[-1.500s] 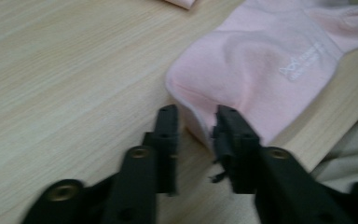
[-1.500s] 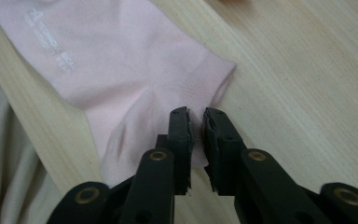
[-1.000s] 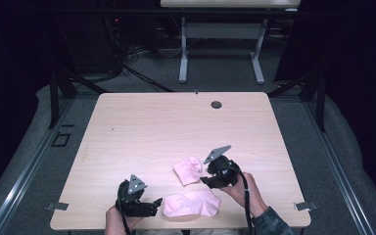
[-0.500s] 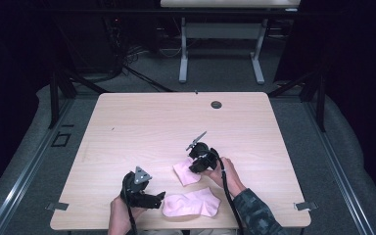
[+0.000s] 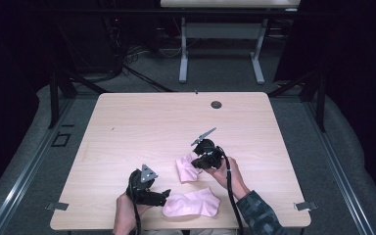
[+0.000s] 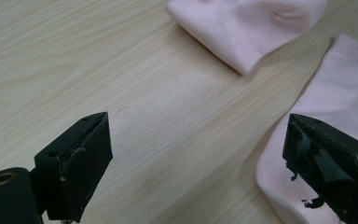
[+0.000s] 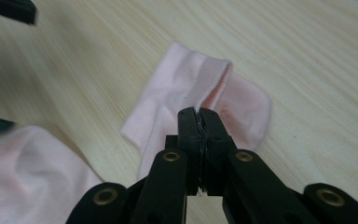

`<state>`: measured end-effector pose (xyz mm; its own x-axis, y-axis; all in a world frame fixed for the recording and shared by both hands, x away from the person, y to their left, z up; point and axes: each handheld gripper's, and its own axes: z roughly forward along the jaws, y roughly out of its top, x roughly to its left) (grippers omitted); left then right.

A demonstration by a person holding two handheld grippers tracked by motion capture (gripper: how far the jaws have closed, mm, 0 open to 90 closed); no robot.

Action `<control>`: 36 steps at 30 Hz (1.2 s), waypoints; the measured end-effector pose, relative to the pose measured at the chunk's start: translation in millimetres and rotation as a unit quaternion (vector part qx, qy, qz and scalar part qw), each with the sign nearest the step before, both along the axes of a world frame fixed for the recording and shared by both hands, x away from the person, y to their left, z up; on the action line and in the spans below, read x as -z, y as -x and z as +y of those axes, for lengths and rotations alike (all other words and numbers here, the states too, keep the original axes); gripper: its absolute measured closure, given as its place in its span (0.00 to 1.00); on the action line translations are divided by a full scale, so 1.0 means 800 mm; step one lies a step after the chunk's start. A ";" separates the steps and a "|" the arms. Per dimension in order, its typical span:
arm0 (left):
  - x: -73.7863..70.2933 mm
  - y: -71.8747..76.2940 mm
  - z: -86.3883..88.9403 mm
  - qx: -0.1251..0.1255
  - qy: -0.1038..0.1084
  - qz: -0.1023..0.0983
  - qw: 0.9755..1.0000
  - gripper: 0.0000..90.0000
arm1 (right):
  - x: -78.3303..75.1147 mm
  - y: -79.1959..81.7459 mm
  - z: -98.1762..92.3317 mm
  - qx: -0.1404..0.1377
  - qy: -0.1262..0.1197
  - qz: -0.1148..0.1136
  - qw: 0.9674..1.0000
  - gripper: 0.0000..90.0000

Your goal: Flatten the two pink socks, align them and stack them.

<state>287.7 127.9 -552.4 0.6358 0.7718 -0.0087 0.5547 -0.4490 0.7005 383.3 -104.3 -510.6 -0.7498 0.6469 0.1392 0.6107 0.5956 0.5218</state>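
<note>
My right tongs (image 5: 196,161) have just been closing, and now their jaws are pinched together on the edge of the folded pink sock (image 5: 187,169). In the right gripper view the black tips (image 7: 198,114) meet with a raised fold of that sock (image 7: 200,93) caught between them, right by its ribbed cuff. The rest of it lies flat on the wooden table (image 5: 176,122).

My left tongs (image 5: 164,195) stand wide. In the left gripper view the two jaws are far apart, one at about 8 o'clock in the picture and the other at about 4 o'clock, with bare table (image 6: 168,121) between them. The jaw at 4 o'clock sits over the near edge of the second pink sock (image 6: 340,107), but nothing is squeezed. The folded sock (image 6: 247,28) lies at about 1 o'clock in that view, apart from my left jaws.

Seen from above, the second sock (image 5: 192,203) lies flat near the table's front edge, at about 6 o'clock on the tabletop, just beside my left tongs. The folded sock is at about 12 o'clock from it, near but not touching. A small dark round cap (image 5: 216,104) sits in the tabletop at about 1 o'clock, near the far edge, well apart from both socks.
</note>
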 end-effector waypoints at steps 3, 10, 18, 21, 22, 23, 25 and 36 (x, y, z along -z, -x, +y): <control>-0.001 0.000 -0.006 0.005 0.010 -0.007 1.000 0.11 | -0.013 0.003 -0.002 0.002 -0.017 -0.007 1.000 0.98; -0.002 -0.015 -0.027 0.028 0.044 -0.016 0.999 0.16 | -0.060 0.019 -0.003 -0.010 -0.040 -0.041 0.998 0.98; -0.009 -0.032 -0.041 0.020 0.065 -0.042 0.997 0.46 | -0.088 0.030 0.002 -0.027 -0.071 -0.052 0.996 0.98; -0.013 -0.039 -0.038 0.005 0.062 -0.062 0.996 0.76 | -0.095 0.034 0.002 -0.037 -0.086 -0.053 0.994 0.98; -0.013 -0.039 -0.038 0.005 0.062 -0.062 0.996 0.85 | -0.095 0.034 0.002 -0.037 -0.086 -0.053 0.994 0.98; -0.014 -0.040 -0.037 -0.001 0.050 -0.066 0.997 0.91 | -0.095 0.035 -0.002 -0.037 -0.090 -0.053 0.994 0.98; -0.022 -0.033 -0.033 -0.012 0.007 -0.089 0.996 0.97 | -0.094 0.034 -0.007 -0.033 -0.084 -0.051 0.995 0.98; -0.019 -0.012 -0.070 0.042 -0.139 -0.095 0.985 0.87 | -0.035 0.014 -0.033 -0.007 -0.024 -0.018 1.000 0.98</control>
<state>297.1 71.6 -537.2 0.6668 0.6727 0.3207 0.3785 -0.6764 0.6319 372.0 -130.6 -482.8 -0.7637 0.6295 0.1432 0.5829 0.5771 0.5719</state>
